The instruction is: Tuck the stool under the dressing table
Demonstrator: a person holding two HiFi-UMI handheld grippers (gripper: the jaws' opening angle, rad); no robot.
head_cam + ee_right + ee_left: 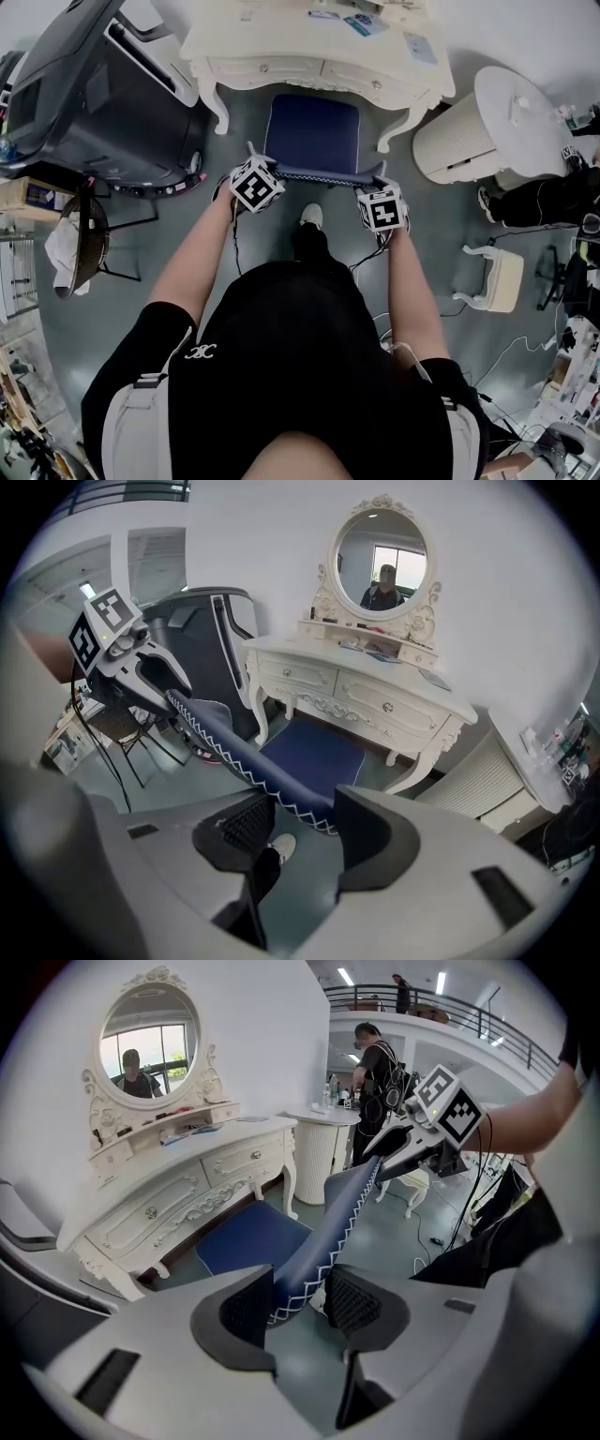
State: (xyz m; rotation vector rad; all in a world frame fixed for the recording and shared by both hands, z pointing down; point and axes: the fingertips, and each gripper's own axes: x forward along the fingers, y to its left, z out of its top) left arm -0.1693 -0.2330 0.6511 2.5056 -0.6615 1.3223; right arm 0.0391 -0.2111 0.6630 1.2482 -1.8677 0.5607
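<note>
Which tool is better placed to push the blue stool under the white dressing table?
Right, marginally. The left tool and right tool grip the blue padded stool by its near edge, one per corner, but the right corner looks farther from the white dressing table, so it likely needs the bigger push.

Soft, even overhead light is filling the room; ceiling strips (349, 976) are glowing at the top of the left gripper view, and the window (403, 557) reflected in the mirror (382, 560) is blowing out to white. Shadows are lying faint on the grey floor (441, 211). All three views are bending hard toward their edges, with dark vignetting closing in at the corners. The head view is looking dull and low in contrast, and the navy stool (312, 133) is reading dark there
</note>
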